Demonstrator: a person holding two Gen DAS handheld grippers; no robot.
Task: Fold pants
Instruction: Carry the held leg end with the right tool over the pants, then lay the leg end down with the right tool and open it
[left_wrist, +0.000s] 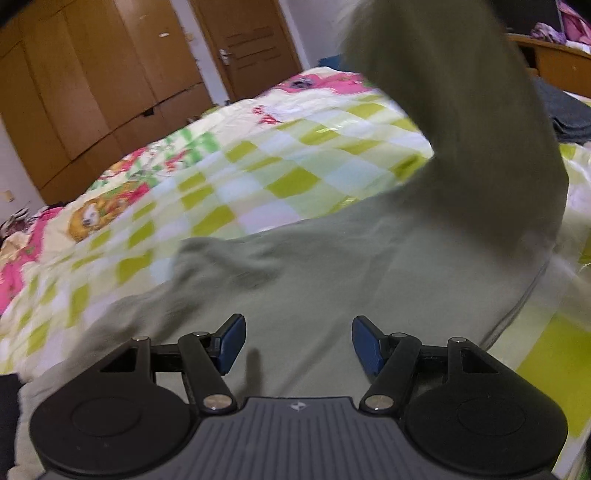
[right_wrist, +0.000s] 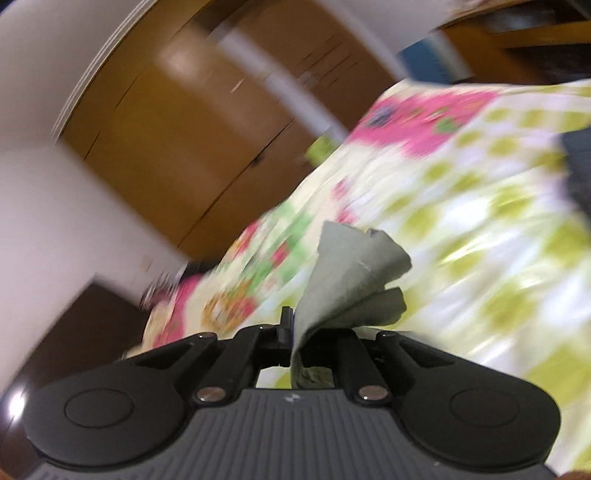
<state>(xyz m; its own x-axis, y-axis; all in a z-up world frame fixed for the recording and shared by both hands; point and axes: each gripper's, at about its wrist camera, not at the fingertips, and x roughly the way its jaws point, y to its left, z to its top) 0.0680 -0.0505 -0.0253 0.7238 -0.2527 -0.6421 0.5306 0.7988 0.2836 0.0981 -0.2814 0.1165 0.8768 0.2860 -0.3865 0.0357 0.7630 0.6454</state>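
Left tongs (left_wrist: 298, 343) spread, idle over pants (left_wrist: 332, 280) on bed (left_wrist: 258, 166); right tongs (right_wrist: 295, 332) pinching hem to fold it over.

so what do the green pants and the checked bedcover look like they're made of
Pants: soft matte knit, probably cotton jersey; they drape limply with a seam showing, and crumple between the right gripper jaws. Bedcover: thin woven printed cloth, slightly shiny on its creases, perhaps cotton or polyester.

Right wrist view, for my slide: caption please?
Right tool shut on a raised corner of the green pants above the checked bedspread.
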